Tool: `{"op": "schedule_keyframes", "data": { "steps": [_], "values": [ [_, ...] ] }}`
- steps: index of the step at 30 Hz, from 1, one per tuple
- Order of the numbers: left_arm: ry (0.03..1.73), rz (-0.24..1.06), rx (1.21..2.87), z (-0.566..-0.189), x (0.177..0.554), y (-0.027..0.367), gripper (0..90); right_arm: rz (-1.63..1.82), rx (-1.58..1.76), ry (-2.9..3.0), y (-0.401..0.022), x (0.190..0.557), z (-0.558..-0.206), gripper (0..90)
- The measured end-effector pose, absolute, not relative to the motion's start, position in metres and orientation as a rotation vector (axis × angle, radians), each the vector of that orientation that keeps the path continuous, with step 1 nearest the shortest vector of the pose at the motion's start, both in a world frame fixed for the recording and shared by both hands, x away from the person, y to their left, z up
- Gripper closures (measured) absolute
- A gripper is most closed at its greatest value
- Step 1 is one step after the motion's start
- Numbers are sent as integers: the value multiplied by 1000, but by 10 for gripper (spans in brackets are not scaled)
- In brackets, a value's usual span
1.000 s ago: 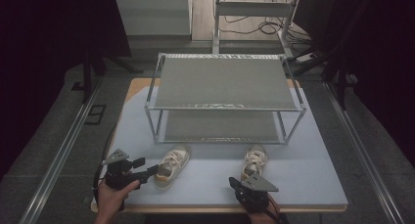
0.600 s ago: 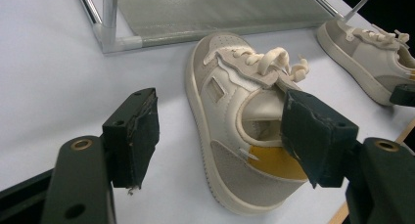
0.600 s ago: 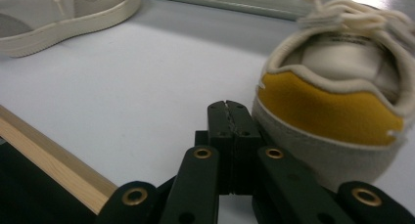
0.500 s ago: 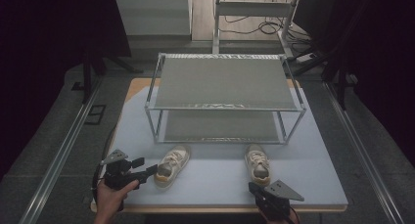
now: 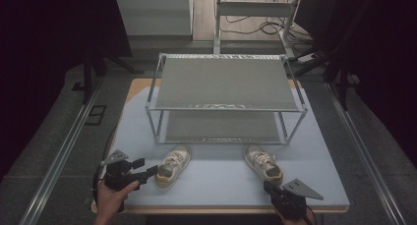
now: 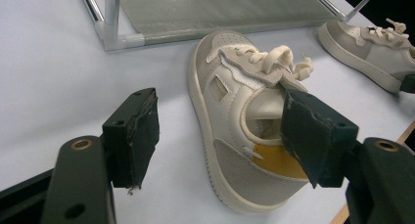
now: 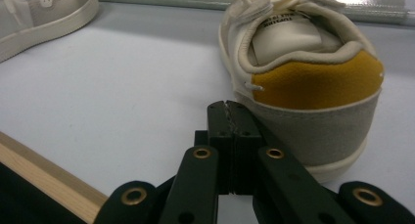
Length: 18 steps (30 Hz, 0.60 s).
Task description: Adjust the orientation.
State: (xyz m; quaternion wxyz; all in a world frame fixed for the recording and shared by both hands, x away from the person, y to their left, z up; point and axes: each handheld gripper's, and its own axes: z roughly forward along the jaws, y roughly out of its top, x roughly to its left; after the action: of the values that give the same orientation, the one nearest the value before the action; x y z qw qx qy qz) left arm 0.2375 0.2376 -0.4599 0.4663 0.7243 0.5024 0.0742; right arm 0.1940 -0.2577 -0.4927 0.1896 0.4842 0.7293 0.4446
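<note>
On the blue mat (image 5: 221, 183), the closed right gripper (image 5: 275, 191) has slid rightward; the open left gripper (image 5: 147, 173) stays straddling its shoe (image 5: 172, 167).

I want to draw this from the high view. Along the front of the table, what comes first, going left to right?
Left hand-held gripper → left shoe → right shoe → right hand-held gripper.

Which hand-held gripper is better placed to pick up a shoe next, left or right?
Left, probably. The left hand-held gripper is open with its jaws either side of the left shoe heel. The right hand-held gripper is shut, just behind the right shoe, and would have to open first.
</note>
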Motion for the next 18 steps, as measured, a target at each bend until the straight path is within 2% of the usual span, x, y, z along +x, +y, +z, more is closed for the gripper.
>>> {"op": "schedule_keyframes", "data": {
  "steps": [4,7,8,10,13,18],
  "values": [
    [1231,183,1782,-460,237,236,305,1258,1377,2036,-262,195,-493,888],
    [1224,185,1781,-459,237,235,305,1277,1378,2042,-263,196,-493,847],
    [1223,186,1779,-459,237,235,304,1316,1350,2048,-261,194,-491,790],
    [1224,186,1777,-458,237,236,304,1327,1340,2048,-261,194,-490,772],
    [1223,190,1773,-457,236,235,303,1400,1273,2020,-256,190,-480,614],
    [1207,196,1760,-453,233,234,295,1463,1244,1964,-258,193,-467,492]
  ]
}}
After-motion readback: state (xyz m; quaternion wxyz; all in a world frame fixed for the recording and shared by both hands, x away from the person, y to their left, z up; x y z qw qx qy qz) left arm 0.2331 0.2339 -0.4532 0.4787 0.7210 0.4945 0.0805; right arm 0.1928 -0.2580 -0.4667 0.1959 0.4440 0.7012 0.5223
